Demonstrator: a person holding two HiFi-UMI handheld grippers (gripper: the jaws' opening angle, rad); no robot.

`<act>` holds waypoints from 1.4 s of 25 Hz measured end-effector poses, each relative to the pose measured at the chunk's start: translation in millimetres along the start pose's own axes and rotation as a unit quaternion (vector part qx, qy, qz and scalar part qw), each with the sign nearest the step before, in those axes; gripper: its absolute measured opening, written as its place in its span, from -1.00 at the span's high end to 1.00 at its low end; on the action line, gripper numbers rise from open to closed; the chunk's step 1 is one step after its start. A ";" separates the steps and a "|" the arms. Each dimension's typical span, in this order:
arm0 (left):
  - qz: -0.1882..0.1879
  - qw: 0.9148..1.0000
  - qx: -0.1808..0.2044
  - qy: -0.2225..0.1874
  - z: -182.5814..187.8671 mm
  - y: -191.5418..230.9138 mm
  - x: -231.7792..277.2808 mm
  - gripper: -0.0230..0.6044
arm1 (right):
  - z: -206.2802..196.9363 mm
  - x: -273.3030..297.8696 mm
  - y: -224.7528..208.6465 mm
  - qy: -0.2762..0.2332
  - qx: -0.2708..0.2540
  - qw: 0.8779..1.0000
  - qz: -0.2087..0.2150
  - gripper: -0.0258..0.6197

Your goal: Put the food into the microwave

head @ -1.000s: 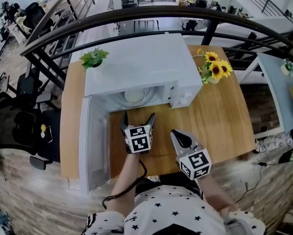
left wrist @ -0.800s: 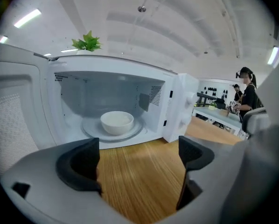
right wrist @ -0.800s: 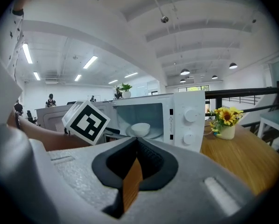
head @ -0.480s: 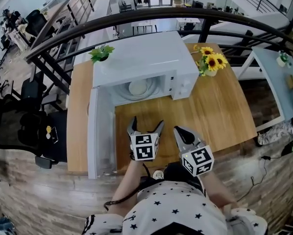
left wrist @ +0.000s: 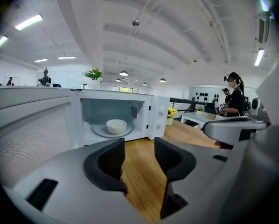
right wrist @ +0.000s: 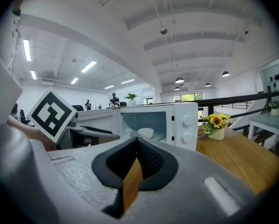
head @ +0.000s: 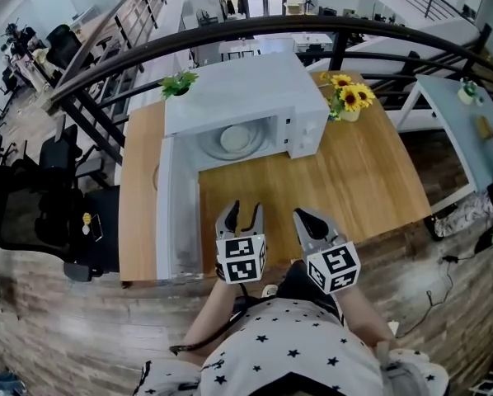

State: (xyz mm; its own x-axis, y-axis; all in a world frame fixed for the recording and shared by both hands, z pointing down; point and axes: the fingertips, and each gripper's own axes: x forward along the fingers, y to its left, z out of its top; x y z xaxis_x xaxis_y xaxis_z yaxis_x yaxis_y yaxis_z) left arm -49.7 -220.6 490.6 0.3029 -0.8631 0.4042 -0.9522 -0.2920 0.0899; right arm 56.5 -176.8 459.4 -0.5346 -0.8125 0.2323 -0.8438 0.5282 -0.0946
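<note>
A white bowl (head: 234, 139) sits on the turntable inside the white microwave (head: 255, 93), whose door (head: 179, 213) hangs wide open to the left. The left gripper view shows the bowl (left wrist: 116, 125) well ahead of the jaws. My left gripper (head: 240, 213) hovers over the near part of the wooden table (head: 354, 180); its jaws are closing, a gap still shows and nothing is between them. My right gripper (head: 301, 216) floats beside it, shut and empty. In the right gripper view the bowl (right wrist: 145, 133) appears beyond the touching fingertips.
A vase of sunflowers (head: 348, 101) stands right of the microwave. A small green plant (head: 178, 82) sits at the back left corner. A black railing (head: 329, 31) curves behind the table. A person (left wrist: 234, 97) stands in the distance.
Both grippers have drawn back from the microwave toward the table's near edge. The left jaws have narrowed from wide open. The bowl stays inside the microwave.
</note>
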 end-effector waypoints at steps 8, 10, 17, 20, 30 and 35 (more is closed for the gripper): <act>-0.018 0.999 -0.005 -0.038 6.9 -6.6 -45.7 0.80 | -1.4 -21.7 16.0 -0.008 -0.001 1.000 -0.009 0.90; -0.025 0.999 -0.003 -0.043 6.3 -9.4 -54.0 0.84 | -0.9 -26.7 19.0 -0.011 -0.002 1.000 -0.011 0.90; -0.034 0.998 0.008 -0.050 2.6 -13.4 -70.3 0.91 | 0.5 -37.3 24.8 -0.020 -0.005 1.000 -0.015 0.90; -0.040 0.998 0.011 -0.049 0.9 -15.3 -72.8 0.91 | 1.3 -38.5 25.6 -0.022 -0.007 1.000 -0.020 0.90; -0.046 0.998 0.011 -0.051 0.5 -15.3 -74.7 0.91 | 6.9 -37.1 29.1 -0.027 -0.008 0.999 -0.022 0.90; -0.052 0.997 0.010 -0.051 -0.2 -18.3 -74.6 0.91 | 6.7 -38.2 28.8 -0.027 -0.007 0.999 -0.022 0.90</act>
State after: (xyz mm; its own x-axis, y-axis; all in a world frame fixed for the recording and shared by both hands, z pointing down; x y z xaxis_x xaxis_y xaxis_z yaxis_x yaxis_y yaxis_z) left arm -54.8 -150.8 459.0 0.4031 -0.8651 0.2984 -0.9149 -0.3891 0.1076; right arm 52.3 -132.2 441.3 -0.4994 -0.8469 0.1827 -0.8658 0.4953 -0.0712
